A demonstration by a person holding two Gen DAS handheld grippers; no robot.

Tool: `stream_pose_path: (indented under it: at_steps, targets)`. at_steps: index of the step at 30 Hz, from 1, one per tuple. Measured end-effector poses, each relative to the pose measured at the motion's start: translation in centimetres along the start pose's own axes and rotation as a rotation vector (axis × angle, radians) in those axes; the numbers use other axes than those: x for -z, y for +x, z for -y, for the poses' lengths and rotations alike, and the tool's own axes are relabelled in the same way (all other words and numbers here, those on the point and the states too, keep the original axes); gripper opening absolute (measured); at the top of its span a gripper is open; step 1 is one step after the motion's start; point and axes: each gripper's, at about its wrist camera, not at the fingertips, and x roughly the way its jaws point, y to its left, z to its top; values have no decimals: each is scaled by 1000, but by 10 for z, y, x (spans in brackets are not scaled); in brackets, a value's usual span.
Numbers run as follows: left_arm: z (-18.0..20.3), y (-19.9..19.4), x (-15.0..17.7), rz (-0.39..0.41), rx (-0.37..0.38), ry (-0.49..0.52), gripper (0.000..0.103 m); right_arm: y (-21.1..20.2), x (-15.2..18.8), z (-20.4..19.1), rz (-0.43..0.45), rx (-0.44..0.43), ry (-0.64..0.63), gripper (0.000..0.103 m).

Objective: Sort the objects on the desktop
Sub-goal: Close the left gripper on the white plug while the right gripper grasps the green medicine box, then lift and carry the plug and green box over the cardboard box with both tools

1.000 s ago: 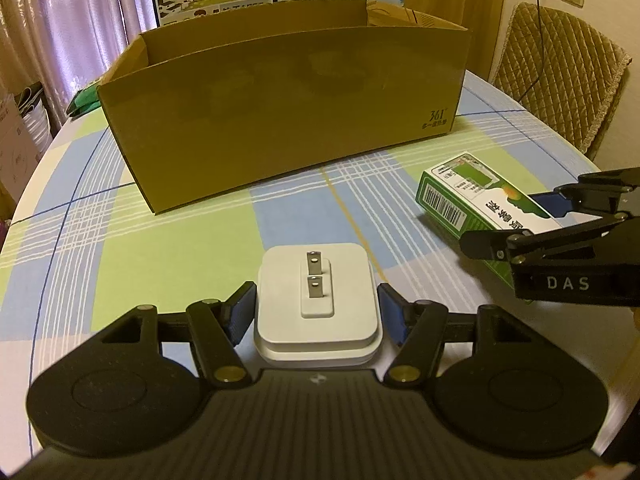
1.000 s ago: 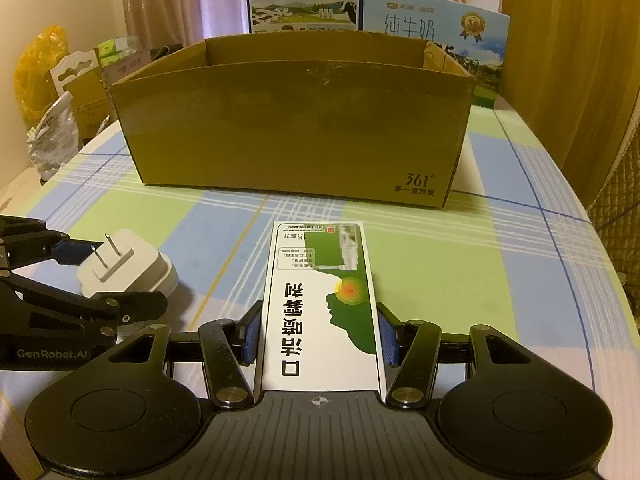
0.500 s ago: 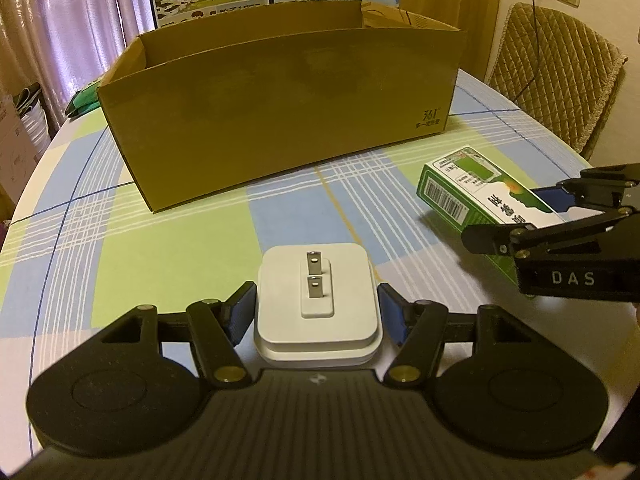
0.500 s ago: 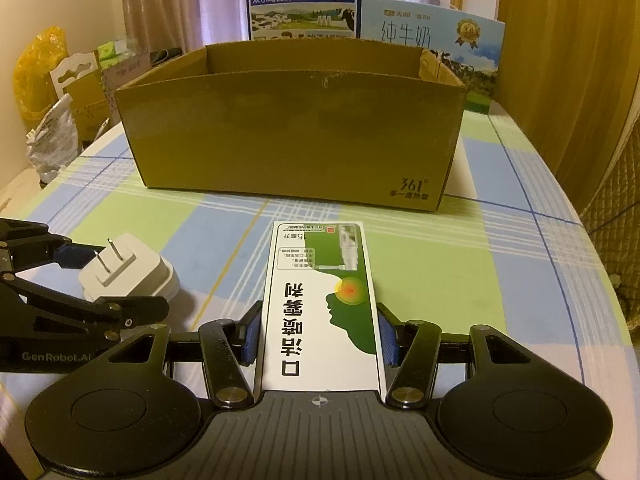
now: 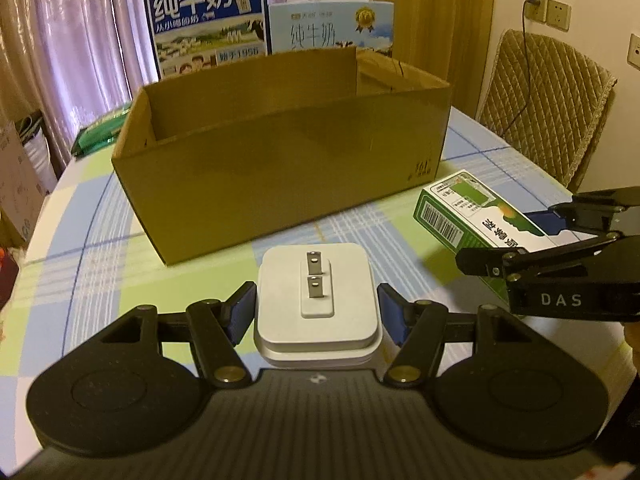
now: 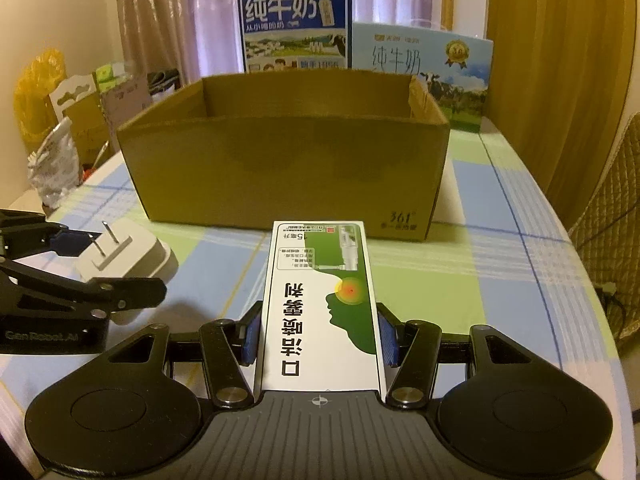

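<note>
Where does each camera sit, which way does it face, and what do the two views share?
Left wrist: on the left tongs, facing the cardboard box; its own fingers grip the white charger; the right tongs intrude.
Right wrist: on the right tongs, facing the same box; its fingers grip the green-and-white carton; the left tongs intrude.
Shared: box, charger, carton, milk cartons, checked tablecloth.

Left tongs (image 5: 316, 312) clamp a white plug adapter (image 5: 317, 292), seemingly lifted, facing the open cardboard box (image 5: 288, 168).

"DAS" marks the right tongs (image 5: 560, 236), "361°" the cardboard box (image 6: 280, 176), "纯牛奶" both milk cartons (image 6: 294, 28).
</note>
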Motion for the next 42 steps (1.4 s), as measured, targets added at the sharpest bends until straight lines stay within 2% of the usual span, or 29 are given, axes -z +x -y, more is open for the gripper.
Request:
stream_pose_path:
  at_steps: [5, 18, 30, 42]
  targets:
    - [2, -4, -9, 12, 10, 7, 61, -14, -16, 1, 33, -9, 0, 53]
    - [-13, -24, -27, 33, -23, 37, 61, -34, -56, -2, 94, -23, -26, 53]
    - [-26, -36, -48, 70, -49, 53, 61, -34, -86, -7, 109, -35, -46, 53]
    - [-50, -35, -88, 108, -92, 64, 61, -27, -123, -2, 135, -24, -81, 53]
